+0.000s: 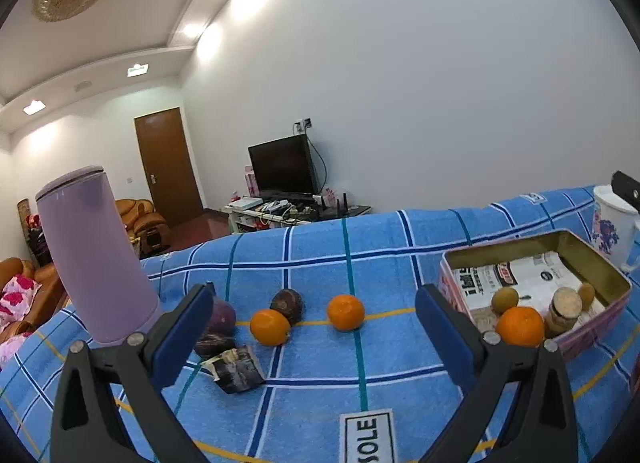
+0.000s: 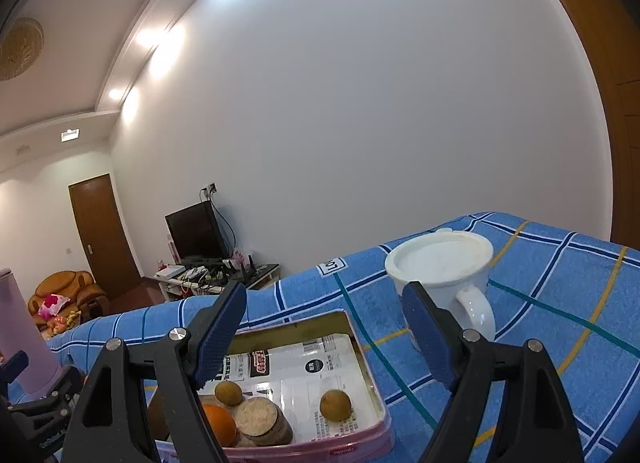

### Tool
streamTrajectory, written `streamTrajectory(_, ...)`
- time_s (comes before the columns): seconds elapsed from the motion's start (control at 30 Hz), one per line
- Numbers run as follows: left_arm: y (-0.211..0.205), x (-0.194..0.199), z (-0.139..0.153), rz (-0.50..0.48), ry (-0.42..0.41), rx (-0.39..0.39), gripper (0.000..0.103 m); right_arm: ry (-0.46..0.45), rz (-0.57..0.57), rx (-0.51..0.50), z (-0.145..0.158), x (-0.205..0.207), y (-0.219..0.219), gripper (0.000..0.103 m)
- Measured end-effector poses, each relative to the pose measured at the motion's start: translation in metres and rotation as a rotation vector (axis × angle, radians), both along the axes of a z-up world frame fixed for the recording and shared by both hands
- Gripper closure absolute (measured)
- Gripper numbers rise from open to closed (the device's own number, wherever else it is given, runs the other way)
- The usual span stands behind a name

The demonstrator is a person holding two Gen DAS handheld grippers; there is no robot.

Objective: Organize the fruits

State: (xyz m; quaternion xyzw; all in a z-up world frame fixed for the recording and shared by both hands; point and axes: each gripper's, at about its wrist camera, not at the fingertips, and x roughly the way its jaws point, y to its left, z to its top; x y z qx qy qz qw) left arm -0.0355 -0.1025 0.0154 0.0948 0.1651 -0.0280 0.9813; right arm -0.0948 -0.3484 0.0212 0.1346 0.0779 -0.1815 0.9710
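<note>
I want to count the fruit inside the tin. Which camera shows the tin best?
The right wrist view: the tin lies close below, its whole floor visible. The left wrist view shows the same tin at the right, seen more from the side.

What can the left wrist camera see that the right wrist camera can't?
Only the left wrist view shows the two oranges and dark purple fruits loose on the blue checked cloth. Only the right wrist view shows the white mug's lid and handle. Both show the tin, its orange and the purple tumbler.
</note>
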Motion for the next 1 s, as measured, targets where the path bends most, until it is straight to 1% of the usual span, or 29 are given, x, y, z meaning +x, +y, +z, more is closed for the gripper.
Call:
streamTrajectory(0.1, 0.007, 0.0, -0.002, -0.031, 0.002, 0.043, 0.0, 0.002, -0.008, 0.005, 0.0, -0.003, 0.001, 0.022)
streamTrajectory(0.2, 0.015, 0.0, -0.002, -0.039, -0.02, 0.101, 0.0, 0.006, -0.017, 0.009, -0.001, -0.003, 0.001, 0.022)
streamTrajectory(0.23, 0.018, 0.001, -0.002, -0.04, -0.017, 0.105, 0.0, 0.012, -0.021, 0.009, -0.001, -0.002, 0.002, 0.022)
streamTrajectory(0.27, 0.023, 0.004, -0.002, -0.04, -0.004, 0.098, 0.0, 0.017, -0.025, 0.01, -0.002, -0.002, 0.002, 0.022)
streamTrajectory(0.43, 0.051, 0.015, -0.001, -0.016, 0.053, -0.041, 0.0, 0.032, -0.045, 0.011, -0.003, -0.002, 0.006, 0.022)
streamTrajectory(0.53, 0.063, 0.017, -0.002, -0.005, 0.067, -0.099, 0.0, 0.038, -0.055, -0.004, -0.002, -0.003, 0.012, 0.022)
streamTrajectory(0.57, 0.065, 0.017, -0.003, -0.008, 0.073, -0.102, 0.0, 0.041, -0.052, -0.003, -0.003, -0.002, 0.015, 0.022)
streamTrajectory(0.67, 0.065, 0.018, -0.005, -0.008, 0.082, -0.072, 0.0, 0.059, -0.057, 0.006, -0.004, 0.0, 0.023, 0.022)
streamTrajectory(0.77, 0.065, 0.017, -0.005, -0.013, 0.077, -0.07, 0.0, 0.068, -0.044, -0.006, -0.005, 0.003, 0.035, 0.022)
streamTrajectory(1.0, 0.071, 0.021, -0.005, -0.006, 0.097, -0.084, 0.0, 0.104, 0.041, -0.067, -0.006, 0.018, 0.083, 0.022)
